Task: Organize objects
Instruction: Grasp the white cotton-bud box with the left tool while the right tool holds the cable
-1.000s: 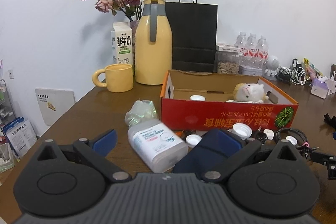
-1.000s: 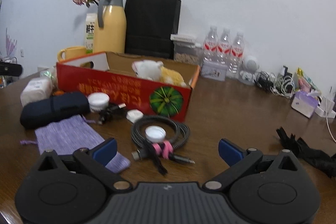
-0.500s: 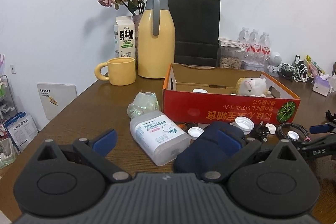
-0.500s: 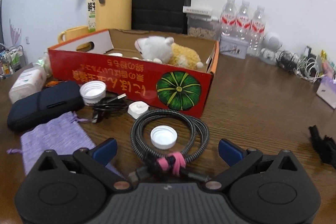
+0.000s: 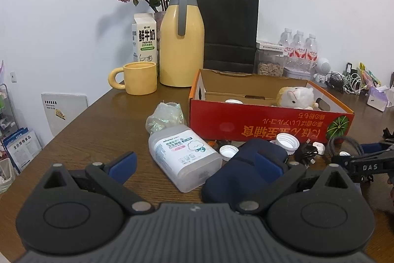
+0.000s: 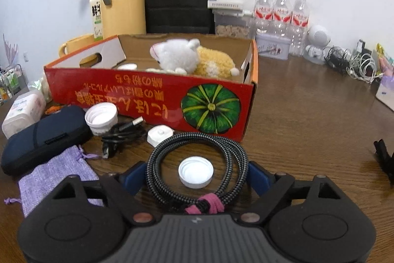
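Observation:
A red cardboard box (image 6: 152, 95) (image 5: 270, 125) holds a plush toy (image 6: 192, 61) and a white cap. In front of it lie a coiled braided cable (image 6: 197, 152) with a pink tie, a white cap (image 6: 195, 171) inside the coil, a larger white lid (image 6: 101, 118), a black cable (image 6: 123, 134), a navy pouch (image 6: 41, 137) (image 5: 246, 169), a purple bag (image 6: 54, 176) and a wipes bottle (image 5: 184, 154). My right gripper (image 6: 197, 176) is open, its fingers on either side of the coil. My left gripper (image 5: 194, 164) is open over the bottle and pouch.
A yellow jug (image 5: 182, 41), yellow mug (image 5: 138, 78), milk carton (image 5: 144, 38), black paper bag (image 5: 231, 28), water bottles (image 6: 280, 16) and a cable tangle (image 6: 352, 63) stand along the back. A crumpled plastic wrap (image 5: 165, 115) lies by the box. The table edge runs at left.
My right gripper has moved forward and down until its open fingers straddle the braided coil. My left gripper has pulled back and risen slightly; the right gripper has come into its view.

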Tool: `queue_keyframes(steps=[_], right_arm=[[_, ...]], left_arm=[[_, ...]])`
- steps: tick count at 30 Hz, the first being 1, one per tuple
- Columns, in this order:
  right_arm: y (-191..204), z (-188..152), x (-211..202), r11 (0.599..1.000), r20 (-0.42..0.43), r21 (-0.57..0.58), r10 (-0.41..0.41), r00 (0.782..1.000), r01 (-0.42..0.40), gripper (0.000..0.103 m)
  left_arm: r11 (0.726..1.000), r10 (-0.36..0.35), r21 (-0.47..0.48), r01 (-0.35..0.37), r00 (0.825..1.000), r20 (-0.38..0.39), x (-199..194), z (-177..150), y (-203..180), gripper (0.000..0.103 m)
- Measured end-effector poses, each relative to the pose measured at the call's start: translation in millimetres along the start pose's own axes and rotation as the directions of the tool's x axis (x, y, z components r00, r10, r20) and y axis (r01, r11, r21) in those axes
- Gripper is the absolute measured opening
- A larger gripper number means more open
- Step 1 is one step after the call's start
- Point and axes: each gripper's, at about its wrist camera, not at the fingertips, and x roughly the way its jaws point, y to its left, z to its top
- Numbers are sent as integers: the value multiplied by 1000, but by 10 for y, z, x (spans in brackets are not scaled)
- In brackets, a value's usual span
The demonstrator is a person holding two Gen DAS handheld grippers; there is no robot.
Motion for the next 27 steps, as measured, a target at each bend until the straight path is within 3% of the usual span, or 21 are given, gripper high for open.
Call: queue_keyframes(steps=[10,23,27], right_arm=[[276,-13,-331,999,256,-17,-27,966,33,85],[290,-26,-386,999,294,-5,-40,955,44,85],[299,-33,-395,999,299,-3,-51,953,54,85]], left_arm=[[999,30,-22,-30,1000,-9,55,4,107,103],[996,55,-60,-59,996,-65,364,70,92,103],[989,124,-64,-130,988,-93,579,178,-1,103]])
